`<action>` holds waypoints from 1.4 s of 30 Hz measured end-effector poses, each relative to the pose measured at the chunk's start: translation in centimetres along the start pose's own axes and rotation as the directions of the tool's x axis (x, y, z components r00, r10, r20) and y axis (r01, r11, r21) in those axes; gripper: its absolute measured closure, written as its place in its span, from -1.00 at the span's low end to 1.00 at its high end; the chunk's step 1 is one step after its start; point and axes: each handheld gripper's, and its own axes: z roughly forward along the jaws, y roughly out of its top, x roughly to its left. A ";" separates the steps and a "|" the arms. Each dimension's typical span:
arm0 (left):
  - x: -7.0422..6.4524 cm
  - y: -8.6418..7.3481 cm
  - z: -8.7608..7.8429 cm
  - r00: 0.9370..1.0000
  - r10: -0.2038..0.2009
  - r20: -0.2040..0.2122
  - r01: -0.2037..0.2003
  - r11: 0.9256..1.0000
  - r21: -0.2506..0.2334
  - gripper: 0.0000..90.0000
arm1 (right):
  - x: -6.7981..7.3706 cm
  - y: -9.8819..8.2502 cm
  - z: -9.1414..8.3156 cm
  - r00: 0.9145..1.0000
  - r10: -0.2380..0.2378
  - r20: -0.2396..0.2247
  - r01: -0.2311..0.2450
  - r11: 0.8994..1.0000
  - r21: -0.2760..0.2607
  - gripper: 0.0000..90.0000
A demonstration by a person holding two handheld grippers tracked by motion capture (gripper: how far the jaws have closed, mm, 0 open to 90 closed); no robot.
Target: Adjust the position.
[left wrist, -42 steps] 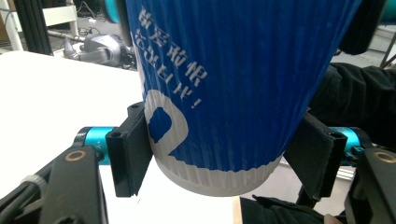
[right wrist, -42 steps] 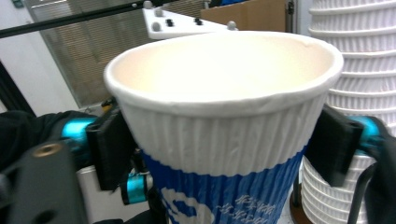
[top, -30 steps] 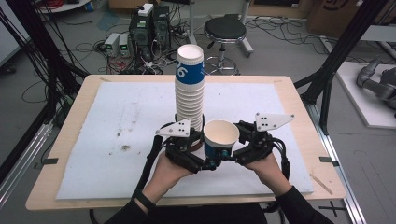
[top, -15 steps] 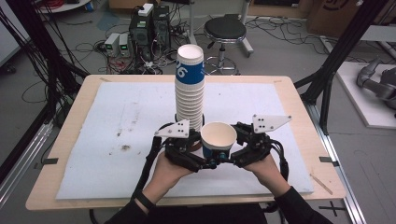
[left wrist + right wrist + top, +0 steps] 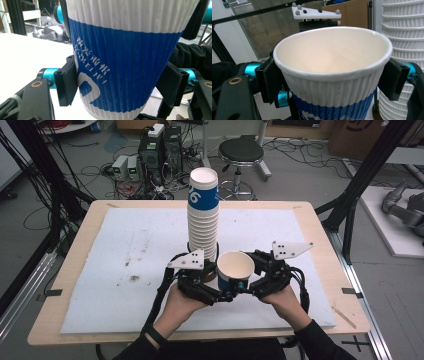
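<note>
A single blue-and-white ribbed paper cup (image 5: 235, 270) stands upright between my two grippers, in front of a tall stack of the same cups (image 5: 203, 220). My left gripper (image 5: 222, 292) has just been closing. In the left gripper view its pads (image 5: 66, 83) press the lower blue wall of the cup (image 5: 120, 62). My right gripper (image 5: 248, 287) reaches in from the other side, and its jaws have just been opening. In the right gripper view they flank the cup (image 5: 332, 57) just under its rim, and the fingers (image 5: 393, 80) no longer squeeze it. The stack (image 5: 404, 37) rises behind on the right.
A white foam mat (image 5: 125, 250) covers the wooden table (image 5: 100, 332). Left of the grippers it has a few brown stains (image 5: 134, 278). Behind the table are a stool (image 5: 241, 152), computer boxes (image 5: 160, 145) and cables. Black frame posts (image 5: 360, 180) stand at the table's sides.
Both hands and the cup keep their places. No jaw movement can be made out from above.
</note>
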 end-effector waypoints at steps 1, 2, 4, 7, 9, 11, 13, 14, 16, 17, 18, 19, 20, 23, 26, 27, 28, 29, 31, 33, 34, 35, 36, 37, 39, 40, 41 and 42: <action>0.0 0.0 0.0 1.000 -0.003 0.002 0.003 1.000 -0.003 -0.40 | 0.0 0.0 0.0 1.000 0.007 -0.002 -0.007 1.000 0.003 -0.59; 0.1 0.0 0.0 1.000 -0.004 0.002 0.004 1.000 -0.004 -0.40 | 0.0 0.0 0.0 1.000 0.008 -0.001 -0.008 1.000 0.003 -0.59; 0.1 -0.1 0.0 1.000 -0.004 0.004 0.004 1.000 -0.005 -0.40 | 0.0 0.0 -0.1 1.000 0.004 0.004 -0.004 1.000 0.001 -0.58; 0.1 -0.1 0.0 1.000 -0.005 0.004 0.005 1.000 -0.004 -0.42 | 0.1 0.0 -0.1 1.000 -0.008 0.007 0.008 1.000 0.005 -0.56; 0.1 -0.1 0.0 1.000 -0.010 -0.007 0.010 1.000 -0.001 -0.50 | 0.0 0.0 -0.2 1.000 -0.010 0.010 0.010 1.000 0.000 -0.54; 0.2 -0.1 0.0 1.000 -0.018 -0.002 0.018 1.000 -0.004 -0.60 | 0.0 0.1 -0.3 1.000 -0.011 0.018 0.011 1.000 -0.001 -0.52; 0.2 -0.1 -0.2 1.000 -0.015 -0.009 0.015 1.000 0.000 -0.62 | 0.0 0.1 -0.5 1.000 -0.016 0.020 0.016 1.000 0.001 -0.52; 0.2 -0.1 -0.2 1.000 -0.011 -0.013 0.011 1.000 0.001 -0.64 | -0.1 0.1 -0.5 0.999 -0.021 0.028 0.021 1.000 0.001 -0.52; 0.2 0.0 -0.5 1.000 -0.007 -0.021 0.007 1.000 0.006 -0.64 | -0.1 0.2 -0.7 0.999 -0.026 0.036 0.026 1.000 0.000 -0.52; 0.2 0.1 -0.7 1.000 -0.004 -0.027 0.004 1.000 0.008 -0.64 | -0.1 0.2 -0.8 0.999 -0.031 0.041 0.031 1.000 -0.001 -0.52; 0.2 0.1 -0.9 1.000 -0.004 -0.031 0.004 1.000 0.007 -0.64 | -0.1 0.2 -0.9 0.998 -0.032 0.045 0.032 0.999 0.001 -0.52; 0.2 0.2 -1.1 0.999 -0.004 -0.037 0.004 1.000 0.009 -0.64 | -0.2 0.2 -0.9 0.998 -0.036 0.048 0.036 0.999 0.005 -0.52; 0.3 0.3 -1.4 0.999 0.001 -0.044 0.000 1.000 0.012 -0.64 | -0.2 0.2 -1.0 0.998 -0.038 0.053 0.037 0.999 0.007 -0.52; 0.2 0.4 -2.2 0.998 0.004 -0.060 -0.004 1.000 0.011 -0.65 | -0.3 0.3 -1.3 0.997 -0.049 0.066 0.048 0.999 0.011 -0.52; 0.2 0.7 -3.1 0.996 0.019 -0.082 -0.019 1.000 0.008 -0.65 | -0.4 0.3 -1.6 0.995 -0.056 0.078 0.055 0.998 0.010 -0.52; 0.1 0.8 -3.5 0.996 0.022 -0.091 -0.022 1.000 0.004 -0.65 | -0.4 0.3 -1.7 0.995 -0.053 0.082 0.052 0.999 0.013 -0.52; 0.1 0.9 -3.9 0.994 0.026 -0.102 -0.027 1.000 -0.002 -0.65 | -0.5 0.3 -1.7 0.995 -0.059 0.083 0.058 0.998 0.015 -0.52; 0.1 0.9 -4.3 0.993 0.026 -0.111 -0.027 1.000 -0.008 -0.65 | -0.5 0.3 -1.8 0.995 -0.054 0.087 0.053 0.998 0.017 -0.52; 0.0 1.0 -4.9 0.991 0.036 -0.128 -0.039 0.999 -0.020 -0.65 | -0.6 0.4 -2.0 0.994 -0.062 0.093 0.060 0.998 0.022 -0.52; -0.1 1.1 -5.7 0.988 0.050 -0.144 -0.053 0.998 -0.017 -0.65 | -0.5 0.4 -2.2 0.993 -0.059 0.099 0.057 0.998 0.025 -0.52; -0.1 1.2 -6.0 0.987 0.057 -0.153 -0.060 0.998 -0.016 -0.65 | -0.6 0.4 -2.3 0.992 -0.071 0.105 0.068 0.997 0.028 -0.52; -0.1 1.2 -6.4 0.985 0.063 -0.160 -0.066 0.998 -0.016 -0.65 | -0.7 0.4 -2.4 0.992 -0.068 0.108 0.065 0.997 0.031 -0.52; -0.2 1.3 -6.8 0.983 0.065 -0.172 -0.070 0.997 -0.019 -0.65 | -0.7 0.4 -2.5 0.992 -0.067 0.111 0.064 0.997 0.033 -0.52; -0.2 1.3 -7.1 0.981 0.069 -0.179 -0.073 0.997 -0.018 -0.65 | -0.8 0.4 -2.7 0.990 -0.070 0.119 0.067 0.997 0.034 -0.52; -0.2 1.3 -8.1 0.976 0.073 -0.207 -0.078 0.997 -0.016 -0.65 | -1.0 0.4 -3.0 0.989 -0.069 0.128 0.064 0.997 0.039 -0.52; -0.3 1.3 -8.5 0.974 0.072 -0.216 -0.077 0.997 -0.019 -0.65 | -1.1 0.4 -3.2 0.988 -0.070 0.139 0.065 0.997 0.037 -0.52; -0.3 1.2 -9.0 0.972 0.075 -0.224 -0.081 0.996 -0.020 -0.65 | -1.2 0.4 -3.4 0.987 -0.070 0.145 0.066 0.997 0.035 -0.53; -0.4 1.2 -9.4 0.969 0.076 -0.235 -0.083 0.996 -0.021 -0.65 | -1.3 0.5 -3.6 0.986 -0.068 0.149 0.064 0.998 0.029 -0.53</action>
